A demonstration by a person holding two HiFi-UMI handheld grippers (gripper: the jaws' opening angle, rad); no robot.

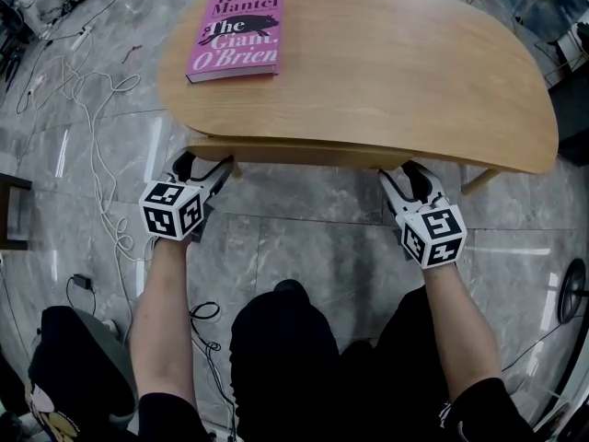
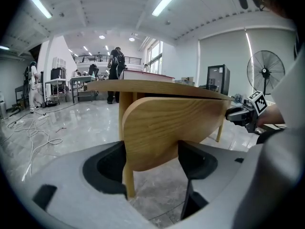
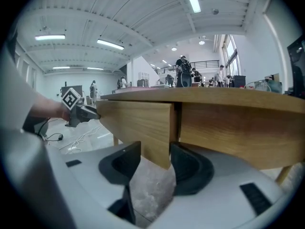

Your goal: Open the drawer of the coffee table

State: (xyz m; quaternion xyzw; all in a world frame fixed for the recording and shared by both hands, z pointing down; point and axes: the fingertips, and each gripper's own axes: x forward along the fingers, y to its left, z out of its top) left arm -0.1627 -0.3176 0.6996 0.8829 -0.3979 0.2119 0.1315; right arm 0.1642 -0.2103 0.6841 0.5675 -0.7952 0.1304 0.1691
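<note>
Floor: grey polished stone tiles (image 1: pixel 304 238) run under the whole work area, with white cables (image 1: pixel 101 155) trailing at the left.
Coffee table: the coffee table (image 1: pixel 386 72) has a rounded top in light wood with a fine straight grain and a matt finish. A pink book (image 1: pixel 235 33) lies at its far left.
Drawer location: the drawer front (image 1: pixel 304 155) sits just under the near edge of the top, facing us.
Key relation: the drawer front lies directly ahead of both grippers. Its long axis runs left to right, so we judge the pull must come straight back toward us.
Nearer hand: neither is nearer, as one gripper stands at each end.
Left gripper: the left gripper (image 1: pixel 204 166) has its jaws spread wide, straddling the rounded left end of the panel. We see no firm clamp.
Right gripper: the right gripper (image 1: pixel 408 175) also has its jaws wide, with the squared lower right corner of the panel between them (floor shows between the panel and one jaw).
Handling: the panel is rigid, smooth and thin-edged, with no handle visible. We expect it to need an even grip on both ends, or the drawer may skew.
</note>
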